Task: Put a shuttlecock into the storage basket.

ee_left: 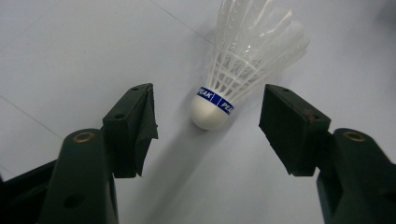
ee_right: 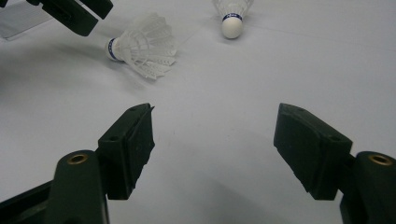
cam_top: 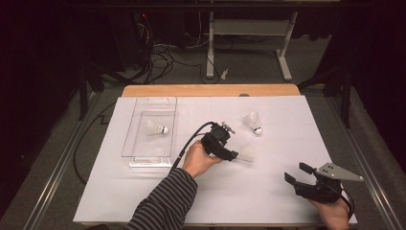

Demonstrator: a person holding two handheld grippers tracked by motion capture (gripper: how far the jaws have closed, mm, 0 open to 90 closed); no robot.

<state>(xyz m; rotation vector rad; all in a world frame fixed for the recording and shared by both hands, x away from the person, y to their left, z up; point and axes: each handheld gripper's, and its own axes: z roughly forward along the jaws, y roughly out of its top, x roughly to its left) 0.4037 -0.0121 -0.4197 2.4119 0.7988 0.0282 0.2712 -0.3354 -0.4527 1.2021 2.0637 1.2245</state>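
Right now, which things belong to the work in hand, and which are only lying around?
In the job:
left gripper, open
shuttlecock ahead of its jaws
clear tray, holding one shuttlecock

Lying about:
far shuttlecock
right gripper, open, idle

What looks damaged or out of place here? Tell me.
The pad on one jaw of the left tongs is peeling, its edge curling loose. Otherwise the shuttlecock between the jaws looks intact, lying on its side on the table.
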